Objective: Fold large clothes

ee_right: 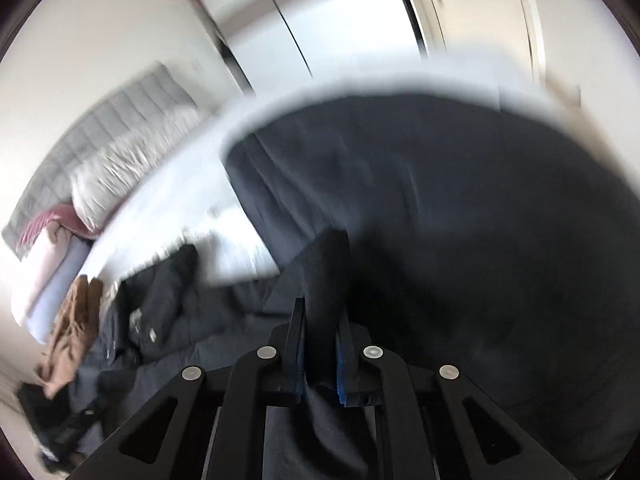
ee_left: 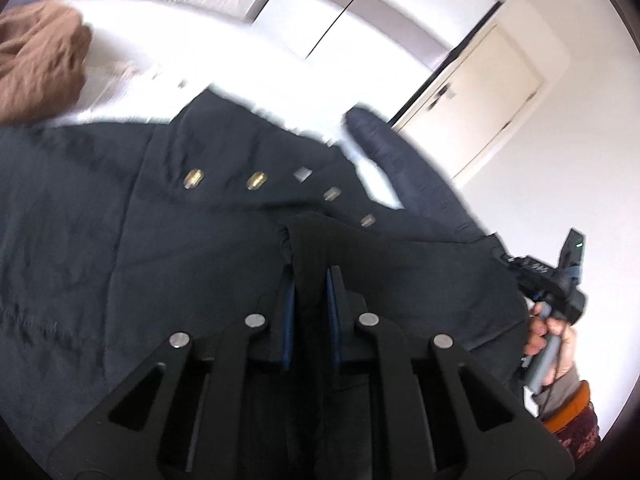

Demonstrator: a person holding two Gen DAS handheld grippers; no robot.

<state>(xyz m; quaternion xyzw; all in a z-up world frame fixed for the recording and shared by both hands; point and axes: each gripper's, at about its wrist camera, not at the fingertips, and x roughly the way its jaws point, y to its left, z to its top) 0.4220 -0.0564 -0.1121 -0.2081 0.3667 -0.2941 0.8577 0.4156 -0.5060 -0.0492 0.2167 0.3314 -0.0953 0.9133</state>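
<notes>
One dark navy coat (ee_left: 132,216) on bed (ee_left: 224,76): two brass buttons, three silver. Left gripper (ee_left: 311,280) and right gripper (ee_right: 322,320) each pinch its cloth. One brown garment (ee_left: 40,60).

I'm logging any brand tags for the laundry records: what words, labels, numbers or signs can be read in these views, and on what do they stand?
None can be read.
Dark coat: its metal snaps show no legible marking.
Pale patches on the dark clothes pile: too blurred to read.
Brown garment: no text visible.
</notes>
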